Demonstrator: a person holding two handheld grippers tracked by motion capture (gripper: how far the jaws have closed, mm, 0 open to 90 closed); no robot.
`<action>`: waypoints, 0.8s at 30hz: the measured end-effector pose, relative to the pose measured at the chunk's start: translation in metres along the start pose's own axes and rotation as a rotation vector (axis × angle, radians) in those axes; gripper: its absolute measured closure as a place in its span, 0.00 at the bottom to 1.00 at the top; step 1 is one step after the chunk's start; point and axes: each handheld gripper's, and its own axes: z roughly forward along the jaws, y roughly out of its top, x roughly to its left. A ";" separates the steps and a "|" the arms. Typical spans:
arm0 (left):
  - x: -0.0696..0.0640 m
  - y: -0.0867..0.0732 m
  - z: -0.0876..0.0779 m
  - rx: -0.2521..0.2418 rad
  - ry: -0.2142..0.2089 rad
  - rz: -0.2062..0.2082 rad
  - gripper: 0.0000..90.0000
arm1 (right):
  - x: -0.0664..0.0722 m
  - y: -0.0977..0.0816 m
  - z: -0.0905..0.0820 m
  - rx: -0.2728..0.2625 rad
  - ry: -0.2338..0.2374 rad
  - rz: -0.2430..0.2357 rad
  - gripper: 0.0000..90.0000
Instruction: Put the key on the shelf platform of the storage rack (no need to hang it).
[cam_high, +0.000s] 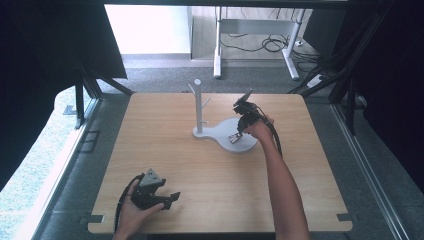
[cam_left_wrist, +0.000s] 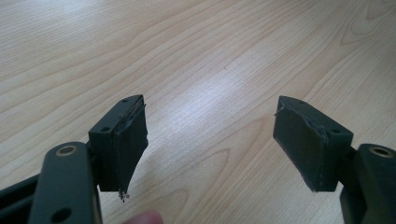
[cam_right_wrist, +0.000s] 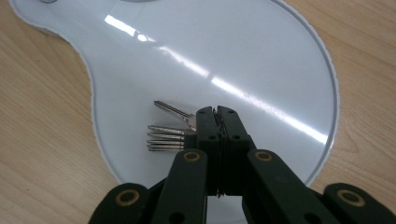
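Tabletop of pale wood grain carries one fixture: a white glossy stand with a flat, pear-shaped base tray and an upright post with short pegs rising from its narrow end. The round, wide end of the tray lies toward the right hand.

Right gripper points down onto that wide end, jaws pressed together on a bunch of silver metal keys. In the right gripper view the key blades fan out to the left of the jaw tips, long axes lying roughly level across the tray and close to its surface; whether they touch it cannot be told. The peg post stands well apart from the keys, beyond the tray's narrow neck.

Left gripper hovers near the table's near left corner, jaws spread wide over bare wood, nothing between them. The right hand is by far the nearer to the tray. Apart from the keys the tray is bare.
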 end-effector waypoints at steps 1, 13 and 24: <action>0.000 0.000 0.000 0.004 -0.001 0.006 0.29 | -0.001 0.000 0.002 -0.005 -0.009 0.005 0.99; 0.000 -0.001 0.002 0.009 -0.004 0.006 0.29 | -0.005 -0.003 0.008 -0.032 -0.023 0.015 0.95; 0.000 -0.001 0.003 0.016 -0.014 0.008 0.29 | -0.002 -0.006 0.002 -0.058 -0.016 0.003 0.81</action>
